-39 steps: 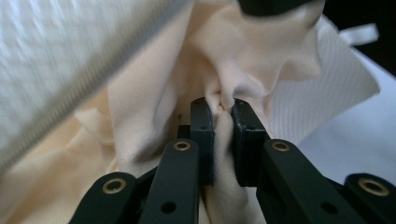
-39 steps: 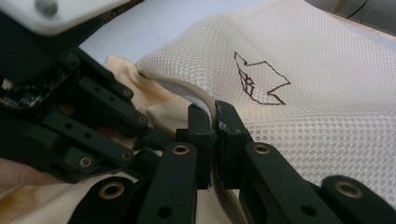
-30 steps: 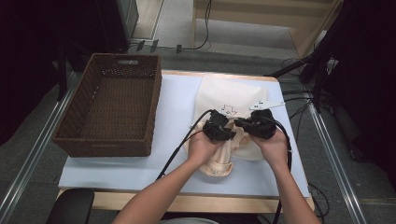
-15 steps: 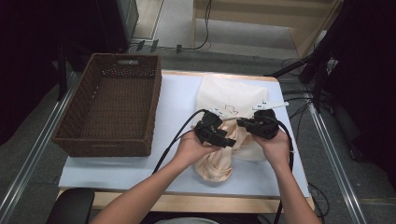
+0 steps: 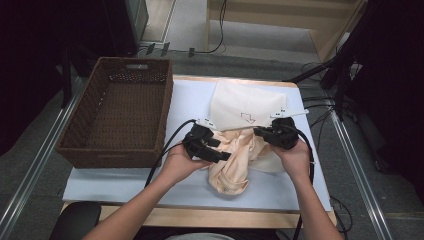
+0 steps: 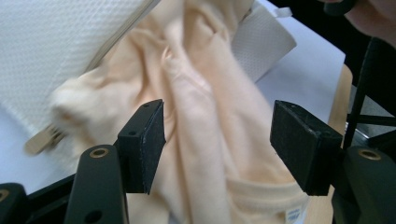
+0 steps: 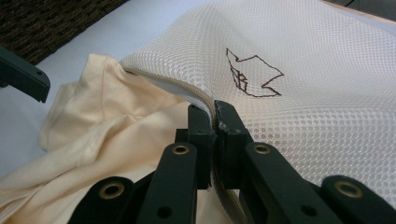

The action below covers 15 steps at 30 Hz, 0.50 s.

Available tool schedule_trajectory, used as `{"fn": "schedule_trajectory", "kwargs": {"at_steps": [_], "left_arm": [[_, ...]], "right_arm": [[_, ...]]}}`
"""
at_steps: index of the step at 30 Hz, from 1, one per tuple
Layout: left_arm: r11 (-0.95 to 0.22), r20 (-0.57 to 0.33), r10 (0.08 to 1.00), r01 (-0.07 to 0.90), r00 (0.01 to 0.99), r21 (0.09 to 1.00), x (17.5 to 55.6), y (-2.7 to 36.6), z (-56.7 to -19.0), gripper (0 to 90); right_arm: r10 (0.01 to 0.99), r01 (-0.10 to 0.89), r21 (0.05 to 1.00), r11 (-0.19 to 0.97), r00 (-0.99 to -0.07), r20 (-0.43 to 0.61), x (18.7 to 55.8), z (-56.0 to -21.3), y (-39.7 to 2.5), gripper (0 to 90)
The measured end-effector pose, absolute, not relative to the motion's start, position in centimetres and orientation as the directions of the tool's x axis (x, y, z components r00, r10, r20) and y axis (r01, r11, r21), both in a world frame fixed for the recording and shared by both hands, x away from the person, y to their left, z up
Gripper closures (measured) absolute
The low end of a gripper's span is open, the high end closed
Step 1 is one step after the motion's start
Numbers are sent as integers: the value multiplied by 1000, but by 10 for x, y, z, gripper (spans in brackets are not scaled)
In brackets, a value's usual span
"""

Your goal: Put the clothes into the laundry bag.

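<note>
The white mesh laundry bag (image 5: 250,105) lies on the table (image 5: 125,185) right of the wicker basket (image 5: 117,117), and the peach garment (image 5: 235,160) spills from the bag's near, zippered mouth toward the person. The right gripper (image 7: 212,116) is clamped on the bag's zipper edge. The left gripper (image 6: 217,140) hangs with jaws spread directly over the garment, whose long folds run straight ahead between the jaws toward the bag, so it looks the nearer one to seize the cloth.

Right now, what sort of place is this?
Probably a lab or recording workspace, not a home: a covered table stands between metal rails, cables trail across the grey floor, and dark equipment stands around it.
</note>
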<state>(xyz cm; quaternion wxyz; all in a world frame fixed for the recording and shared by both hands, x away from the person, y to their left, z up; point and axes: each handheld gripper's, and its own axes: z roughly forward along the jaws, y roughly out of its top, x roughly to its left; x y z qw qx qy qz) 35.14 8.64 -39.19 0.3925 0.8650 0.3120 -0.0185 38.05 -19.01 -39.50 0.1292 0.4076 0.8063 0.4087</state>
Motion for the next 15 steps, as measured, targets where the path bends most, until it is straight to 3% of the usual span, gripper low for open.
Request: {"fn": "schedule_trajectory", "kwargs": {"at_steps": [11, 15], "left_arm": [[-439, -256, 639, 617, 726, 653, 356, 111, -407, 206], [-445, -256, 653, 635, 712, 631, 362, 112, -421, 204]], "right_arm": [[763, 551, 764, 336, -634, 122, 380, -395, -190, 876], [763, 547, 765, 339, -636, 117, 380, -395, -189, 875]]}}
